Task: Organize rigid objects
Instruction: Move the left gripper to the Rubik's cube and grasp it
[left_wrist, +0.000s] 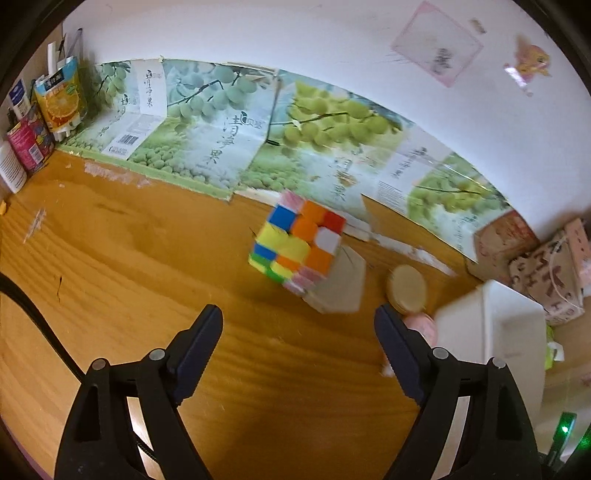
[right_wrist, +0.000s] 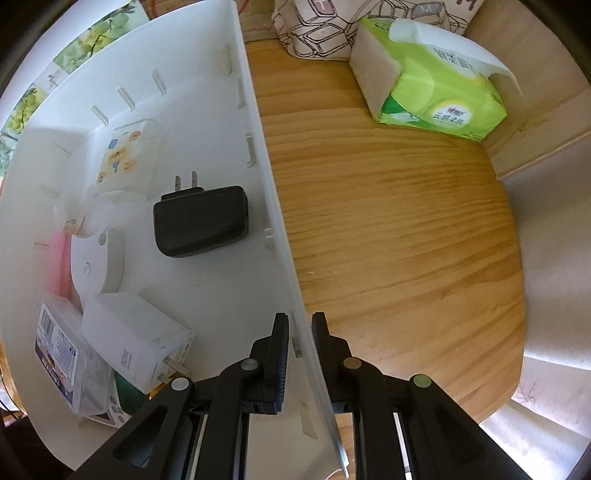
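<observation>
A multicolored puzzle cube (left_wrist: 297, 245) sits tilted on a white block (left_wrist: 338, 286) on the wooden table, ahead of my left gripper (left_wrist: 297, 325), which is open and empty. A round wooden disc (left_wrist: 406, 288) and a pink round thing (left_wrist: 421, 326) lie right of the cube. My right gripper (right_wrist: 300, 332) is shut on the side wall of the white bin (right_wrist: 258, 155). Inside the bin lie a black plug adapter (right_wrist: 201, 221), a white charger (right_wrist: 135, 336), a white patterned socket cube (right_wrist: 127, 155) and a clear packet (right_wrist: 61, 350).
A green tissue pack (right_wrist: 436, 96) and a patterned pouch (right_wrist: 321, 33) lie on the table beyond the bin. Cans and cartons (left_wrist: 33, 125) stand at the far left. Grape-print cardboard (left_wrist: 221, 140) lines the wall. Boxes (left_wrist: 546, 266) stand at the far right.
</observation>
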